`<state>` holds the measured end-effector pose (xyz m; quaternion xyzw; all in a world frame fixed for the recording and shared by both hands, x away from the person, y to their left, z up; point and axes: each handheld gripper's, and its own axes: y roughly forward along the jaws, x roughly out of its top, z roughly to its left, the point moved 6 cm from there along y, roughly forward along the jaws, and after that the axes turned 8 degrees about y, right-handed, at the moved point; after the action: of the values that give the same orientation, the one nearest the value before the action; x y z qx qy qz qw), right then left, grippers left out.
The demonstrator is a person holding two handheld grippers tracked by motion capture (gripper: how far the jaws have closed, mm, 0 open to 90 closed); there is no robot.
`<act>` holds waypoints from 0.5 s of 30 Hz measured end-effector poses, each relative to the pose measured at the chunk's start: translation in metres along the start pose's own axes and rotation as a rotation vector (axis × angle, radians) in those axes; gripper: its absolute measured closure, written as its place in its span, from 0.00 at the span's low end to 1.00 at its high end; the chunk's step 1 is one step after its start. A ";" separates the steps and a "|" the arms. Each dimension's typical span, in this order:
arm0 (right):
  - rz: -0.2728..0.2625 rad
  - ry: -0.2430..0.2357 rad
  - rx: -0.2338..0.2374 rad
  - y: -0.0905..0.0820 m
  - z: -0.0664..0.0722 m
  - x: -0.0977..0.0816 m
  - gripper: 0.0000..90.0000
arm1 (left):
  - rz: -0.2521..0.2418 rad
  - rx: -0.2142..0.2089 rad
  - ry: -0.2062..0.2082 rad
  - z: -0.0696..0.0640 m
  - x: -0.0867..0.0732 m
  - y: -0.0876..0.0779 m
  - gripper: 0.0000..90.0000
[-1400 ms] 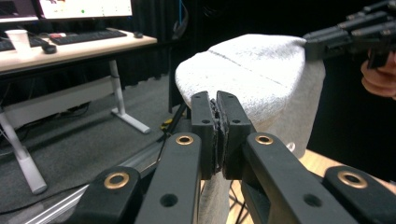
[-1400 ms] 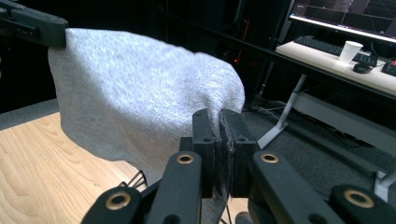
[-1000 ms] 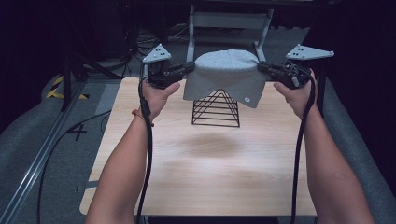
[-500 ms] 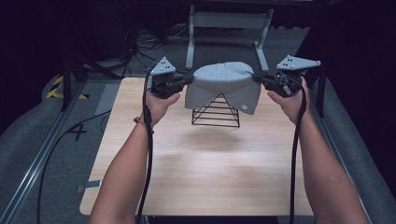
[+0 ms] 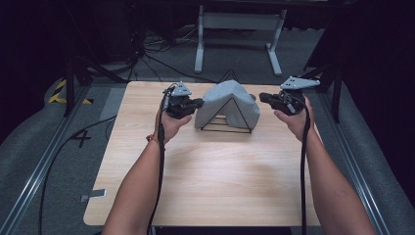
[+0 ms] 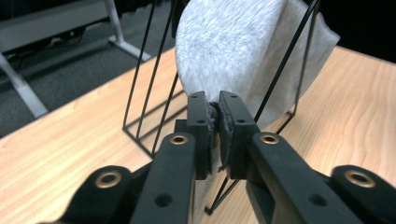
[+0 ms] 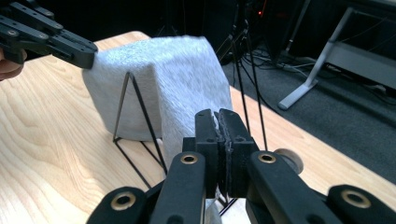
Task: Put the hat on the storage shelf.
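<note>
Cloth: grey towel (image 5: 230,100) draped over black wire rack (image 5: 226,128) on the table (image 5: 205,181).
Left gripper (image 6: 215,109): clamped on towel edge, loosening.
Right gripper (image 7: 218,122): pinching the other edge.

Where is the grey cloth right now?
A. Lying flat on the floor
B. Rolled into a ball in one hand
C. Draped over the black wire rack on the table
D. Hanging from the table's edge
C. The grey cloth lies over the peak of the black wire rack on the table, while the left gripper and right gripper each pinch one of its ends.
</note>
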<state>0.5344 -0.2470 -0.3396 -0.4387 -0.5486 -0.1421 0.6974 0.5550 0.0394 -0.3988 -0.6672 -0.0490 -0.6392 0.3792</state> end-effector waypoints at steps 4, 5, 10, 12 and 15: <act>0.009 0.005 0.007 0.003 0.000 -0.007 0.97 | 0.004 0.005 -0.009 0.000 -0.005 0.003 0.91; 0.012 0.011 0.010 0.004 0.000 -0.010 0.97 | 0.013 0.006 0.003 0.000 -0.006 0.003 0.88; 0.018 0.019 0.009 0.004 -0.002 -0.016 0.96 | -0.006 0.004 0.009 -0.001 -0.007 0.001 0.87; 0.017 0.021 0.005 0.004 -0.003 -0.018 0.96 | -0.008 0.005 0.013 -0.001 -0.006 -0.002 0.87; 0.010 0.020 -0.002 0.000 -0.004 -0.017 0.95 | -0.010 0.021 0.042 -0.001 -0.003 -0.011 0.86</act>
<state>0.5304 -0.2552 -0.3549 -0.4406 -0.5395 -0.1435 0.7030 0.5474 0.0475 -0.3964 -0.6494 -0.0509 -0.6545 0.3838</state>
